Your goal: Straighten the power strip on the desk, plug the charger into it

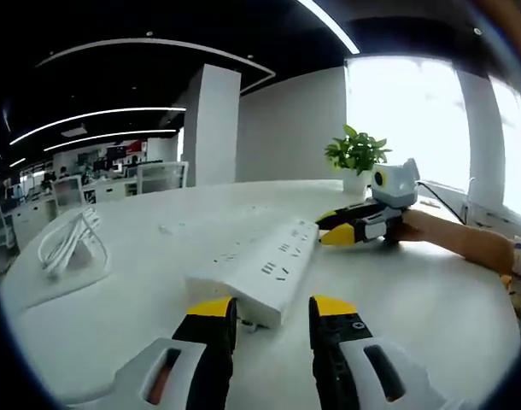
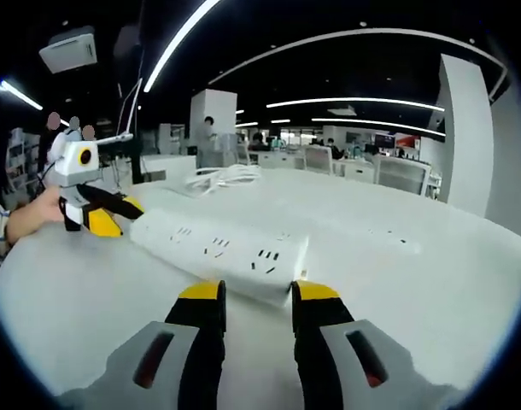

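Observation:
A long white power strip (image 1: 260,265) lies slantwise on the round white desk (image 1: 141,299). My left gripper (image 1: 272,307) stands open at the strip's near end, its yellow tips on either side of that end. At the far end, my right gripper (image 1: 329,227) points its yellow tips at the strip. In the right gripper view the power strip (image 2: 222,248) runs away to the left. There my right gripper (image 2: 259,295) is open at its near end and the left gripper (image 2: 115,218) sits at the far end. The charger's coiled white cable (image 1: 68,243) lies apart at the desk's left.
A small potted plant (image 1: 356,158) stands at the desk's far edge by the bright window. A person's forearm (image 1: 457,239) lies on the desk behind the right gripper. The coiled cable (image 2: 222,179) lies beyond the strip. Office desks and chairs stand in the background.

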